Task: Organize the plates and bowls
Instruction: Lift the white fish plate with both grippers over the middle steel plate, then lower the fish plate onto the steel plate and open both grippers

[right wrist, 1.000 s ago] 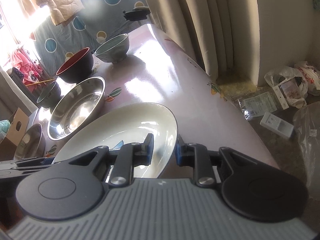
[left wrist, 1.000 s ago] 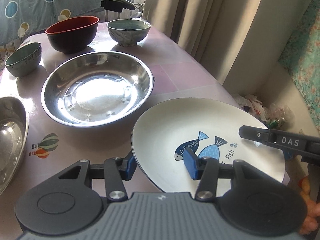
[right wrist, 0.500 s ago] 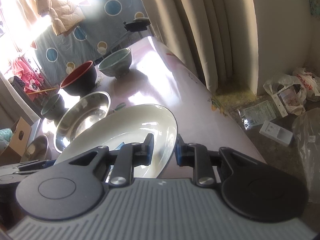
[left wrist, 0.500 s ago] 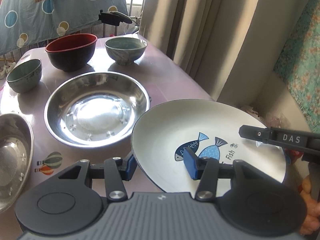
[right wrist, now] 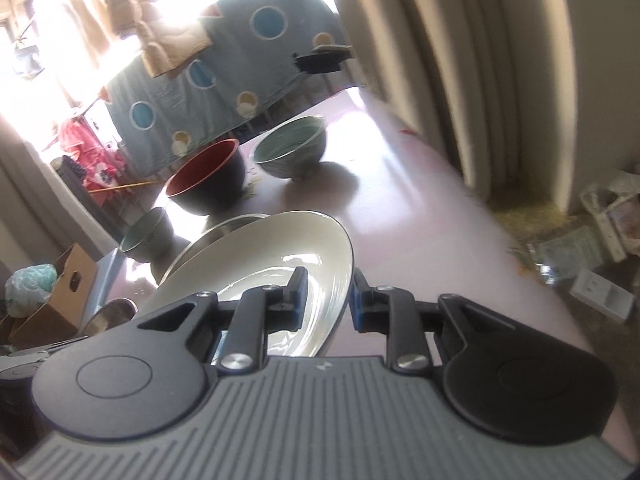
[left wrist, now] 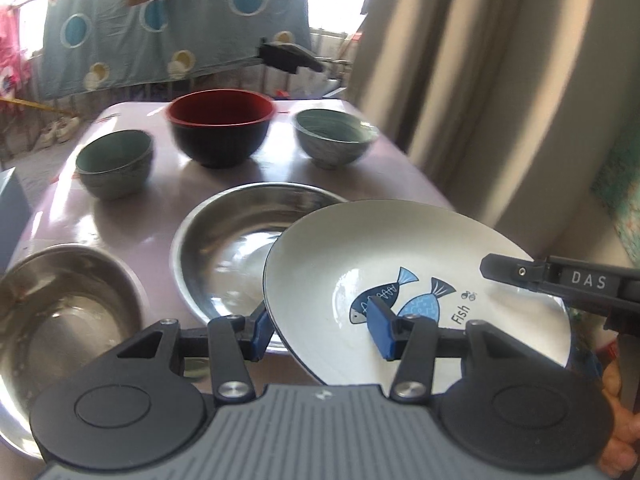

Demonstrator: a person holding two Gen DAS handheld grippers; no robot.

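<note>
Sunlit room, pale desk (left wrist: pixel 132 184) crowded with bowls: fish plate (left wrist: pixel 384 264) lifted between two claws.
Left claw (left wrist: pixel 320 326) straddles the plate's near rim, right claw (right wrist: pixel 326 300) pinches the opposite rim; both grip it, tilted, over the edge of the steel basin (left wrist: pixel 232 248). My advice: level it before lowering, keep both grips even, and centre it over the basin so the rim does not catch. The red bowl (left wrist: pixel 220 132) and green bowls wait beyond.

My left gripper (left wrist: pixel 320 332) clamps the near rim of the fish plate (left wrist: pixel 400 264), one finger above, one beneath. My right gripper (right wrist: pixel 328 296) pinches its opposite rim likewise.
</note>
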